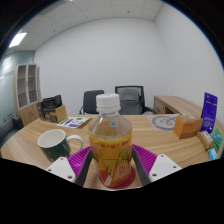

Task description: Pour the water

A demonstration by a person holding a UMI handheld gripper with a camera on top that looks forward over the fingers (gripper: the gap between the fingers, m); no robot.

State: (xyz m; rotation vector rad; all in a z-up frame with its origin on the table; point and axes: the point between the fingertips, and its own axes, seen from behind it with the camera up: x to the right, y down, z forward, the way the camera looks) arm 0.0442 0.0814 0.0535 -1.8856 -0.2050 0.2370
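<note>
The gripper [112, 168] is closed on the bottle [111, 140]; both purple-padded fingers [80, 160] press its lower sides. The bottle is clear ribbed plastic with a white screw cap, amber liquid inside and a pink-yellow label, held upright between the fingers. A dark green mug [56, 145] with a white interior and a handle stands on the table [160, 137], near the bottle. The table is pale wood-grain laminate with rounded edges. An orange box [187, 126] rests farther along it. Two dark office chairs [129, 99] stand beyond, against a plain white wall.
</note>
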